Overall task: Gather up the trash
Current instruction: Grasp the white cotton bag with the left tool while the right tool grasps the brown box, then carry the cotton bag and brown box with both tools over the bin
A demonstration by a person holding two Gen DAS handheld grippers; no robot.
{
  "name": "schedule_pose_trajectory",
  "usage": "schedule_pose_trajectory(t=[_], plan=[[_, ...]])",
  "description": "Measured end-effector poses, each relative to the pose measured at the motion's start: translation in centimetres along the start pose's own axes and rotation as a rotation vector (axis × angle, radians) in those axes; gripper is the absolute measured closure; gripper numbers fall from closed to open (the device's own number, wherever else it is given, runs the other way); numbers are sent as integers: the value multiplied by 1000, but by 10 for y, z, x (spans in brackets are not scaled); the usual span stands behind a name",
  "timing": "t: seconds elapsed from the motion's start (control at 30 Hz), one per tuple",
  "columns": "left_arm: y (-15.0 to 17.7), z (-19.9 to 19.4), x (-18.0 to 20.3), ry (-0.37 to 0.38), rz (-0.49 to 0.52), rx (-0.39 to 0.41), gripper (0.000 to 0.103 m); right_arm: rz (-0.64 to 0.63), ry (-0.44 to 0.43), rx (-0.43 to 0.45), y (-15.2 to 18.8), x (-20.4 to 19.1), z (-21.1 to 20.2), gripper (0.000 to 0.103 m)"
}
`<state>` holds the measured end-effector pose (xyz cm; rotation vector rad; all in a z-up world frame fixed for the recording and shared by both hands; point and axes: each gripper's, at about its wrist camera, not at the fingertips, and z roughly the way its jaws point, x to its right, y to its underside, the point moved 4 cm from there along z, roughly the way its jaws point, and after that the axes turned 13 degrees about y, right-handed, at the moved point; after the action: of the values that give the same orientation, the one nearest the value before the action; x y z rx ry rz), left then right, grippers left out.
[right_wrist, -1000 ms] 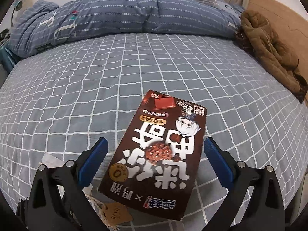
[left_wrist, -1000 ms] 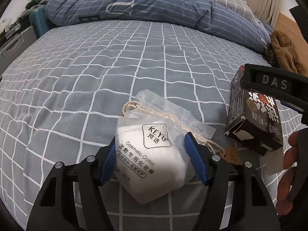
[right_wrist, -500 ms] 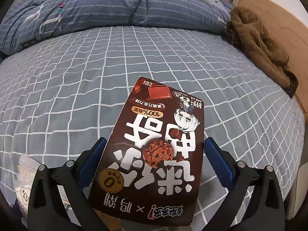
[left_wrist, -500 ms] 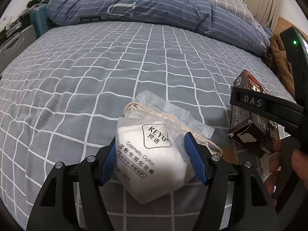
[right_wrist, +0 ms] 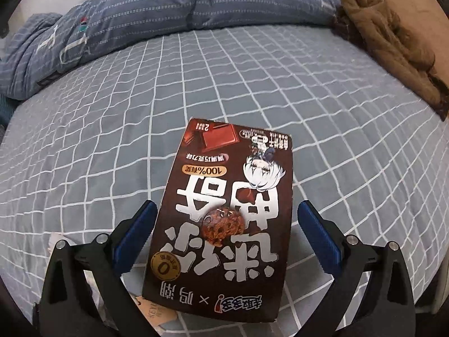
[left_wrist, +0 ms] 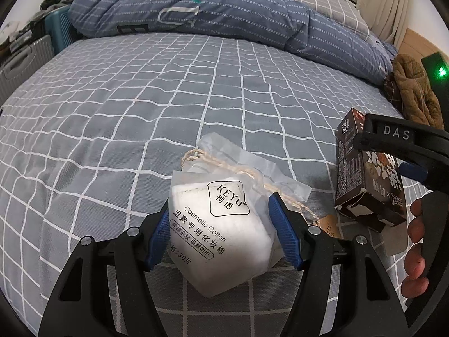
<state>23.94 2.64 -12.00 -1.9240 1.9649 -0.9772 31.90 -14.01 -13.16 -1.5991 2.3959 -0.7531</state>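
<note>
A white cosmetic cotton bag with a rope drawstring lies on the grey checked bed. My left gripper is shut on the bag, blue pads pressing both its sides. A brown chocolate snack box sits between the fingers of my right gripper. The left pad touches the box edge; the right pad stands a little off it. The box looks tilted up off the bed. In the left wrist view the box and the right gripper are at the right.
A blue striped duvet lies bunched across the far side of the bed. A brown fleece garment lies at the right edge. A suitcase stands beside the bed at the left. A paper tag lies near the bag.
The right gripper has tilted and lifted the snack box, which now shows nearer and more upright. The left gripper stays clamped on the cotton bag, barely moved.
</note>
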Motion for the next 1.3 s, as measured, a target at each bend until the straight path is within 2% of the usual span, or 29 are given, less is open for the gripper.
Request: schedule_pose_trajectory(t=[0.1,0.3,0.67,0.7,0.9,1.0,1.03,1.13,1.3], plan=[[0,-1,1,2,2,1,38,-14,-14,-25,2,-2,5,7],[0,-1,1,4,2,0,39,-34,-19,-22,6,-9,9,8],[-4,-19,9,13,24,24,42,-85,-73,57,15,-1,-20,10],[-5,-21,10,12,27,29,54,-90,-78,61,16,-1,-22,10],[4,-30,16,8,45,17,54,-120,-83,91,31,11,-39,10],[14,-26,13,-25,35,-3,47,-126,-85,89,37,17,-42,10],[17,-23,12,-36,28,-12,38,-125,-85,89,37,18,-42,10],[20,-20,13,-57,36,-8,25,-123,-88,96,38,22,-46,10],[21,-8,9,-83,28,-22,18,-124,-97,102,37,22,-47,10]])
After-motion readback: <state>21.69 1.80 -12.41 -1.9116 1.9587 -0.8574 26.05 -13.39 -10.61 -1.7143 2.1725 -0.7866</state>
